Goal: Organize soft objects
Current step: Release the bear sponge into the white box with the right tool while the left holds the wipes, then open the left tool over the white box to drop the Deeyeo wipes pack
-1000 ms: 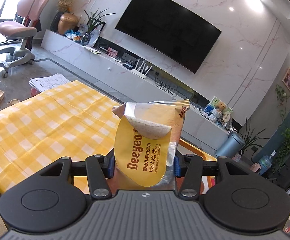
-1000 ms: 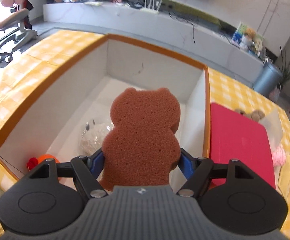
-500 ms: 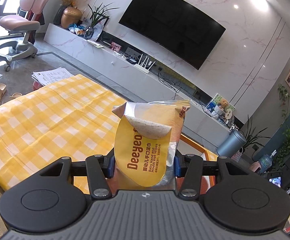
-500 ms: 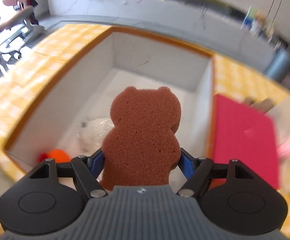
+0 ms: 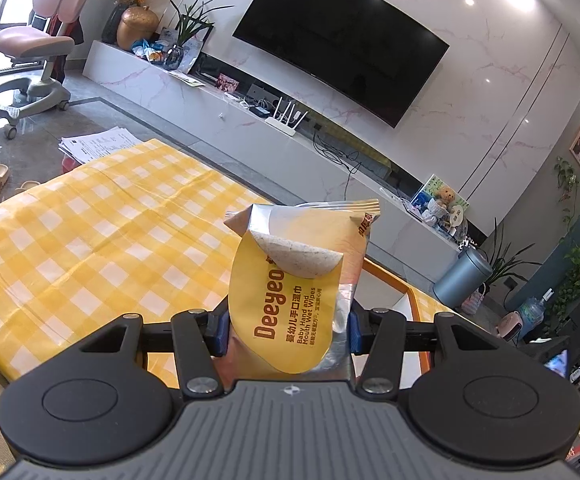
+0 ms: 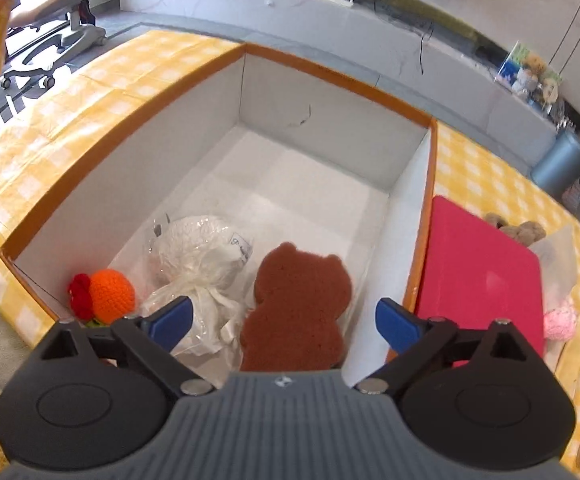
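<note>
My left gripper is shut on a yellow pack of Deeyeo wet wipes and holds it upright above the yellow checked tablecloth. My right gripper is open above the near end of a white box with an orange rim. A brown bear-shaped sponge lies in the box below it, apart from the blue pads. Beside the sponge lie a white plush in clear wrap and an orange knitted toy.
A red lid lies right of the box, with a brown plush and a pink knitted item past it. A TV console, a pink chair and a grey bin stand beyond the table.
My right gripper has opened and let go of the brown bear sponge, which now lies in the box. My left gripper still holds the wipes and the view has shifted slightly.
</note>
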{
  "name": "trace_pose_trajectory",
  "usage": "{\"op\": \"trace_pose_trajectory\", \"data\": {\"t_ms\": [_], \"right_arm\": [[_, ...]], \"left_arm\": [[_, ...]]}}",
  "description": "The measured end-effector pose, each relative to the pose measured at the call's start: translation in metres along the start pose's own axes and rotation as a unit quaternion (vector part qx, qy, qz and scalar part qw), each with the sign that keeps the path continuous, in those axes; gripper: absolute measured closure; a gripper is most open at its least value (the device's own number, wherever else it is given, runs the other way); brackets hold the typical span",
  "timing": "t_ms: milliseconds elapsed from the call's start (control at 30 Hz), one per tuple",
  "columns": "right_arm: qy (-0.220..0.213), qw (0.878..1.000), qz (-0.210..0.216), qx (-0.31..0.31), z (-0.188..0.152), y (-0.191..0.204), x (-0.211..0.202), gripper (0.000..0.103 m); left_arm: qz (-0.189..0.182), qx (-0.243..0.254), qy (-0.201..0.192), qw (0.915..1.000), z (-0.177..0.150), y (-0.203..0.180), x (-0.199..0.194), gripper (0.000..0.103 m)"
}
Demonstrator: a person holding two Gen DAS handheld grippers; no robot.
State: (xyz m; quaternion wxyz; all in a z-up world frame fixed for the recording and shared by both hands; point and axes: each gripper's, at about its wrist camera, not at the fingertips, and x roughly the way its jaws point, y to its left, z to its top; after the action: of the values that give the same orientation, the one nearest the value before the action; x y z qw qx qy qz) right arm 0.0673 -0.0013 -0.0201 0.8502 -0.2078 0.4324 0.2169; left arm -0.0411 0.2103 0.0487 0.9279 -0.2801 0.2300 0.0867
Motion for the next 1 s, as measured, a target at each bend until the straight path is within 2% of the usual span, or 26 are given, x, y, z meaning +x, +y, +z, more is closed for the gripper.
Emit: {"op": "trace_pose_trajectory", "data": {"t_ms": [200,267,400,567,667,800,1000], "right_arm": [[-0.041,0.998,0.025,0.030,-0.002,-0.016,-0.017,0.007],[-0.055,0.997,0.020,0.044,0.000,-0.023,-0.022,0.007],[-0.083,0.994,0.017,0.069,0.002,-0.040,-0.032,0.007],[-0.111,0.988,0.031,0.103,-0.001,-0.060,-0.037,0.007],[-0.121,0.985,0.039,0.119,-0.007,-0.068,-0.036,0.007],[-0.140,0.982,0.055,0.111,-0.020,-0.073,-0.036,0.007],[-0.168,0.981,0.060,0.078,-0.041,-0.074,-0.033,0.007]], "left_arm": [[-0.003,0.012,0.002,0.9999,-0.001,-0.001,0.004,0.044],[-0.012,0.018,0.005,0.9998,-0.002,-0.003,0.005,0.044],[-0.025,0.051,0.008,0.9984,-0.006,-0.014,0.008,0.044],[-0.017,0.084,0.026,0.9960,-0.015,-0.037,0.028,0.044],[0.004,0.112,0.044,0.9927,-0.023,-0.049,0.044,0.044],[0.070,0.155,0.077,0.9825,-0.039,-0.060,0.064,0.044],[0.125,0.208,0.078,0.9670,-0.056,-0.074,0.077,0.044]]}}
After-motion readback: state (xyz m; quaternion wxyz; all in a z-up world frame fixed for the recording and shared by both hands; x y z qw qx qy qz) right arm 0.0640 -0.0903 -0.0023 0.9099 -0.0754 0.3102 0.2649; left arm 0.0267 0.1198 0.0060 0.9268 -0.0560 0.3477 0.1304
